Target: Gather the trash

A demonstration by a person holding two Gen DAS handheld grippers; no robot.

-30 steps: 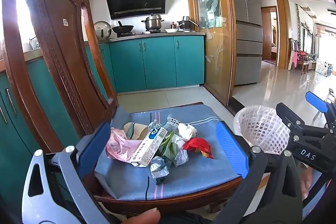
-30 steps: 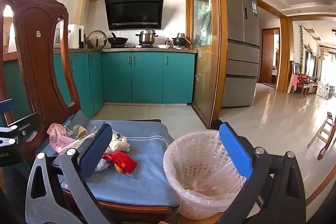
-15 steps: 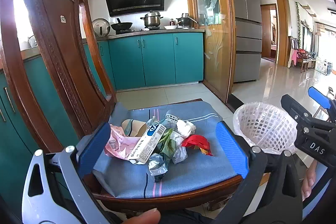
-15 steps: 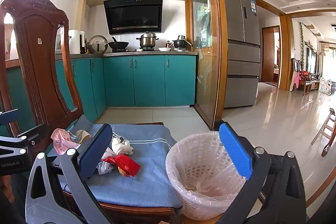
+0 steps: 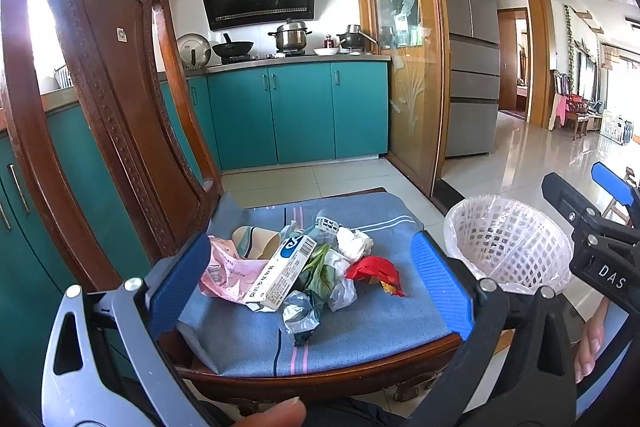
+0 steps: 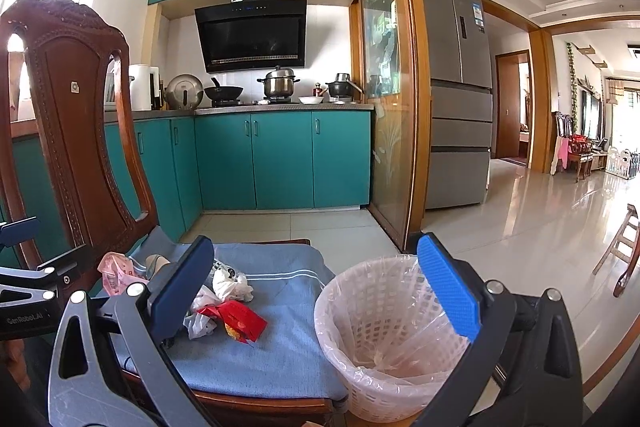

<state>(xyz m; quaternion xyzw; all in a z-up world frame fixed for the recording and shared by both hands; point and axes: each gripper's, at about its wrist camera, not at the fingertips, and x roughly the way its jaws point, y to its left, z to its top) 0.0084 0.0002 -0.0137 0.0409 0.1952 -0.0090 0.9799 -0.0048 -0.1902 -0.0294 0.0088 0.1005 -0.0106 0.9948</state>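
Note:
A pile of trash lies on the blue cushion [image 5: 360,331] of a wooden chair: a pink wrapper [image 5: 228,269], a white carton [image 5: 280,273], a red wrapper [image 5: 374,269], crumpled white tissue [image 5: 354,245] and clear plastic [image 5: 300,313]. The red wrapper [image 6: 238,321] and the tissue [image 6: 232,283] also show in the right wrist view. A white mesh bin [image 6: 384,339] with a plastic liner stands right of the chair. My left gripper [image 5: 310,285] is open and empty, in front of the pile. My right gripper [image 6: 320,293] is open and empty, before the bin.
The carved chair back [image 5: 100,87] rises at the left. Teal kitchen cabinets [image 5: 296,115] and a hob with pots stand behind. A glass door frame [image 5: 408,67] and a grey fridge [image 5: 472,59] are at the right, with tiled floor [image 6: 540,227] beyond.
Both cameras have risen or tilted a little, so the chair, trash and bin sit lower in view. Both grippers stay open and empty.

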